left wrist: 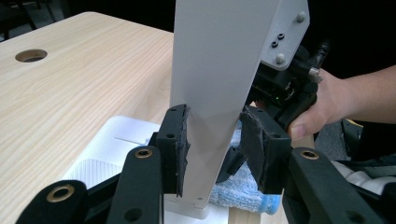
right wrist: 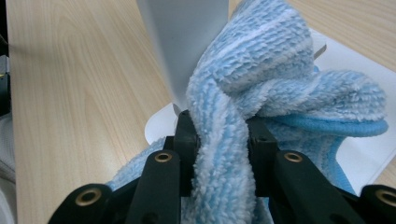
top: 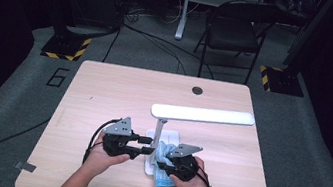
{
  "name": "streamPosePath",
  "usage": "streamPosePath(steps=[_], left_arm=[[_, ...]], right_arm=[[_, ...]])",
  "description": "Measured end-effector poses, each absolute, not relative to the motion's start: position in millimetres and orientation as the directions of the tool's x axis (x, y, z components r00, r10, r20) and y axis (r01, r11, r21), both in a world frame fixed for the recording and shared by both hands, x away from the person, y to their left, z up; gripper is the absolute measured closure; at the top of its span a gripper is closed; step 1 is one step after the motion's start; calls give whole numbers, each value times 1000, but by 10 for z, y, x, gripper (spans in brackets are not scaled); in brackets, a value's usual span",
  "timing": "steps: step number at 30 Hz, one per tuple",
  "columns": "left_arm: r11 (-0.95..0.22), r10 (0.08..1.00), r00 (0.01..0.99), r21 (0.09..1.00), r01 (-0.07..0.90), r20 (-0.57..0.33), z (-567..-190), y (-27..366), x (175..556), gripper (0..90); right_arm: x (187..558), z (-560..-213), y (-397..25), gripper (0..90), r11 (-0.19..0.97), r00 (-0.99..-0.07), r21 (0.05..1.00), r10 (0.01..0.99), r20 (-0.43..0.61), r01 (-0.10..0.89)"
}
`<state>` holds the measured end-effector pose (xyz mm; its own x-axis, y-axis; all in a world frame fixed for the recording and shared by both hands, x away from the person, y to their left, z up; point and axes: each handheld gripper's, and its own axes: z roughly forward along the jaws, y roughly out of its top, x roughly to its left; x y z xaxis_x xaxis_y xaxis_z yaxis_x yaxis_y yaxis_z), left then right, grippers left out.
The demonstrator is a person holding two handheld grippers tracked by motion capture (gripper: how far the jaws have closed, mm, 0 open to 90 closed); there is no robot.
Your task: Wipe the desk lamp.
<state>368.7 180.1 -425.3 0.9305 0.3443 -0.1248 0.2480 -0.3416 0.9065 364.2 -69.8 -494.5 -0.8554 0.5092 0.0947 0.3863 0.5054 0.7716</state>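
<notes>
A white desk lamp stands on the wooden table [top: 103,93], its long head [top: 203,114] raised over its flat base [top: 172,137]. The lamp's stem [left wrist: 210,84] runs up between my left gripper's [left wrist: 215,140] jaws; both pads sit against it, so the gripper is shut on the stem. In the high view my left gripper [top: 149,144] reaches the stem from the left. My right gripper [right wrist: 223,135] is shut on a bunched blue and white fluffy cloth [right wrist: 261,79], which presses against the stem's foot over the base [right wrist: 359,144]. The cloth [top: 161,178] lies under my right gripper [top: 160,165].
A round cable hole [top: 197,90] is at the table's far edge. Beyond the table stand a folding chair [top: 232,30] and posts with striped feet [top: 65,49]. Cables cross the grey floor. The table's near edge is just below the person's hands.
</notes>
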Motion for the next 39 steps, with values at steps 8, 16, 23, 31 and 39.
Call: streamPosePath(steps=[8,16,23,31,39], left_arm=[[-349,343,931,903,251,-126,-4251,1802,3692,621],[-348,343,930,903,252,-128,-4258,1801,3698,622],[-349,343,931,902,253,-128,-4256,1802,3701,622],[-358,346,930,900,250,-121,-4247,1799,3700,621],[-359,349,929,897,256,-125,-4245,1792,3701,621]], right_arm=[[3562,-4597,-753,716,419,-855,841,511,94,343],[3474,-4074,-837,717,364,-873,894,484,59,262],[3455,-3886,-845,716,348,-875,909,482,35,228],[3362,-3645,-887,718,308,-876,933,483,14,185],[3319,-3326,-932,719,285,-878,949,479,-21,133]])
